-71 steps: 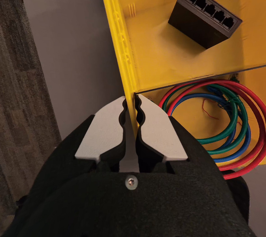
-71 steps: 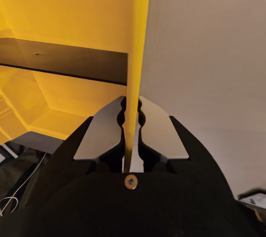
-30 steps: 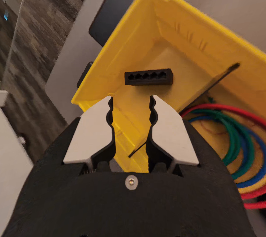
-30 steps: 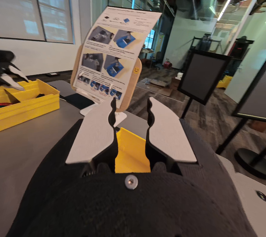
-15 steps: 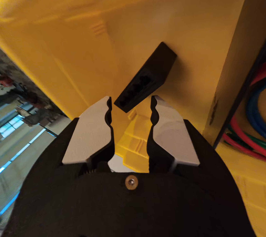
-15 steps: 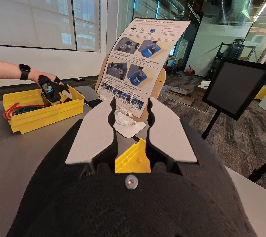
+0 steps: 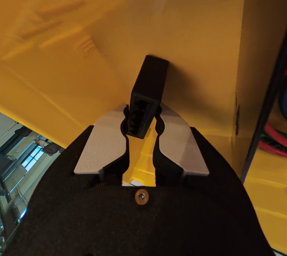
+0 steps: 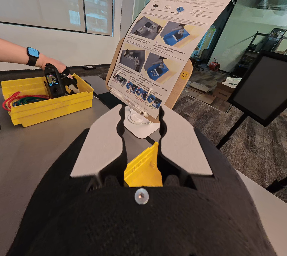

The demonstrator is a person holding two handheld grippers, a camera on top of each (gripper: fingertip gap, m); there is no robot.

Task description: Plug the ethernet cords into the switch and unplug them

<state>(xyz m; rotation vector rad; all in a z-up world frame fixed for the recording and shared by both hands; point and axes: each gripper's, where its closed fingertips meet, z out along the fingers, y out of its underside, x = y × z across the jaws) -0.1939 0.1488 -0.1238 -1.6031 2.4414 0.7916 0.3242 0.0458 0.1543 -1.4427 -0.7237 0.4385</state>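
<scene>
In the left wrist view, a black ethernet switch [image 7: 149, 84] stands on end in the yellow bin [image 7: 194, 31], its ports facing me. My left gripper [image 7: 142, 107] is shut on the switch's port end, with a fingertip on each side. Red, green and blue cords [image 7: 273, 133] lie coiled beyond the bin's dark divider [image 7: 264, 108]. The right wrist view shows the same bin [image 8: 51, 108] far left, with the cords [image 8: 23, 98] and the left gripper [image 8: 73, 87] inside. My right gripper [image 8: 140, 108] is open and empty over a second yellow bin [image 8: 142, 169].
An instruction sheet on a wooden stand [image 8: 155, 56] stands on the grey table [image 8: 38, 147] ahead of my right gripper. A black screen on a pole [image 8: 262, 90] is off the table's right edge. A hand wearing a watch [image 8: 32, 56] holds the left gripper. The gap from one gripper's tips to the other's is roughly 60 cm.
My left gripper let go of the bin wall, swung into the bin and closed on the switch. My right gripper let go of its bin wall, opened and rose.
</scene>
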